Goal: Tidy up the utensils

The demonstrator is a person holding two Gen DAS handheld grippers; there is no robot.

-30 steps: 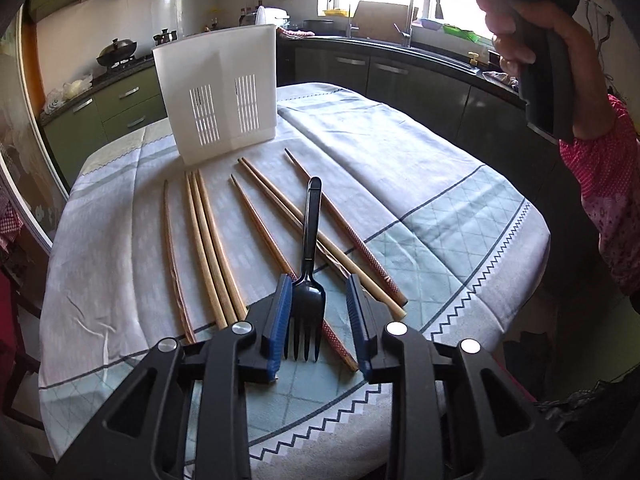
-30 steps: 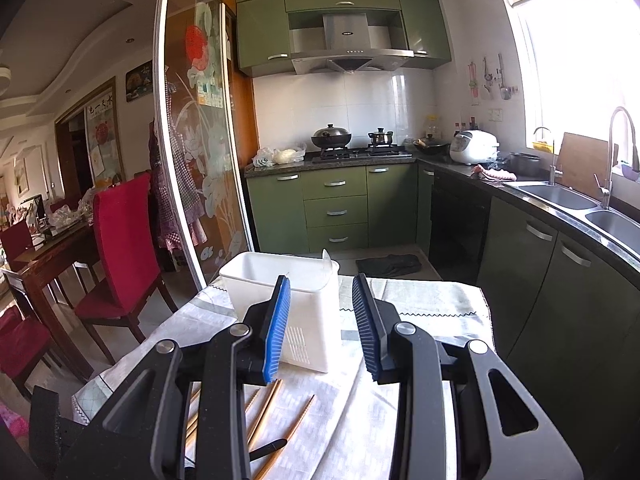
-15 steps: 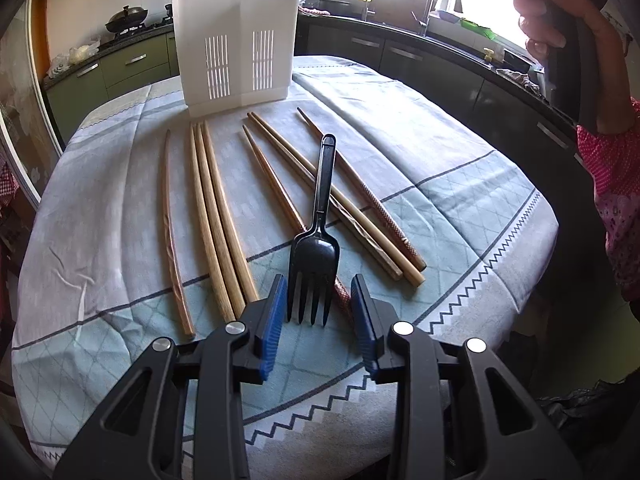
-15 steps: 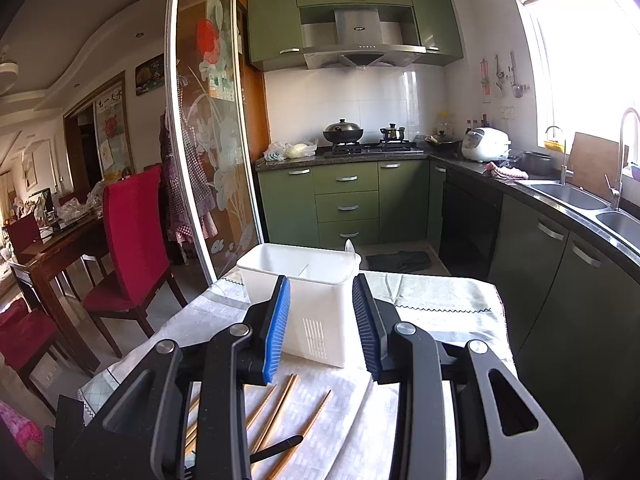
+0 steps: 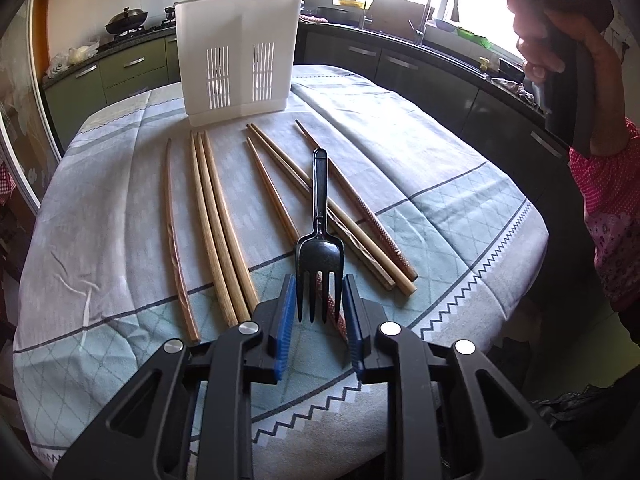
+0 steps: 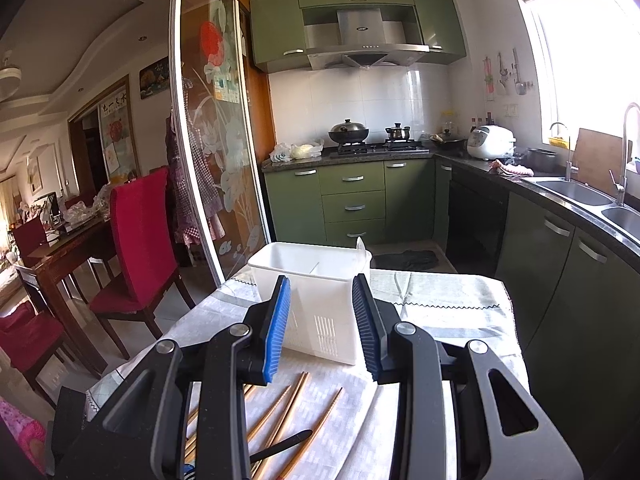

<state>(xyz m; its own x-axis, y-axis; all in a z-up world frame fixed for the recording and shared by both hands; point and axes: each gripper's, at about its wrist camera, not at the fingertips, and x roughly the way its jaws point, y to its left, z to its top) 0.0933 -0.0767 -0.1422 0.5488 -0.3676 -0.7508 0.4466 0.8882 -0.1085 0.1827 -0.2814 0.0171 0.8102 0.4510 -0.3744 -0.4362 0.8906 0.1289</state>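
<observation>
**Left hand-held gripper closing around the fork's tines**

The left hand-held gripper [image 5: 319, 300] pointed down at the cloth-covered counter [image 5: 460, 216], its jaws narrowing with the black fork's [image 5: 319, 236] tines between the blue pads, which did not yet press on them. The fork lay across several wooden chopsticks [image 5: 216, 224], handle toward the white utensil holder [image 5: 238, 56] at the far edge. The right hand-held gripper [image 6: 322, 320] hung above the counter, partly open, holding nothing.

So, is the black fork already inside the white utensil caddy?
No, the black fork lies on the tablecloth among the chopsticks, well short of the white utensil caddy.
</observation>
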